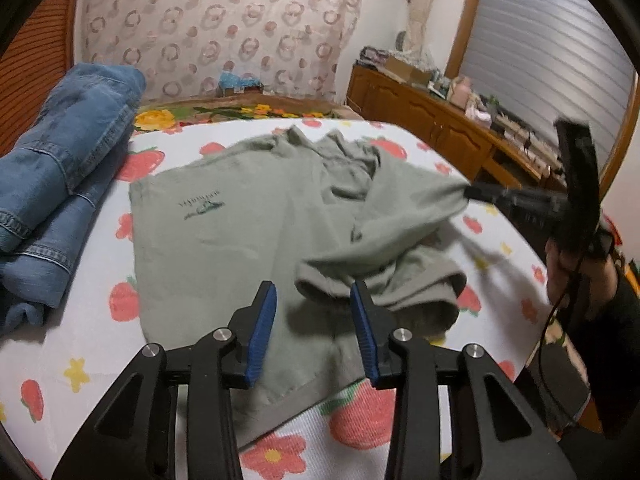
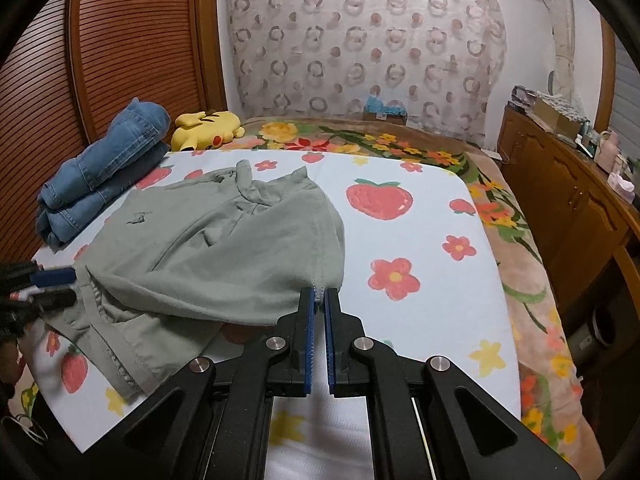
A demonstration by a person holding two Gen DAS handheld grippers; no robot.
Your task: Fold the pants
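pants [image 1: 240,224] of grey-green cloth lie on a white sheet [image 1: 100,344] with strawberries and flowers, in the middle of the bed. going from the left: a stack of folded blue jeans [image 1: 60,184] rests at the left side of the sheet, close beside the pants, and in the right wrist view a yellow plush toy [image 2: 208,124] sits behind this stack. next comes the flat part of the pants, with a small dark logo [image 1: 202,208] on it. the left gripper [image 1: 314,332] hangs above the near edge of the pants, its blue pads wide apart and holding nothing. further right, the cloth is lifted and folded over itself in a loose heap. the right gripper [image 2: 319,300] has its fingers narrow, pinching a hem of the pants [image 2: 224,248] and holding it up from the sheet. at the far right a wooden cabinet [image 2: 568,200] stands along the wall.
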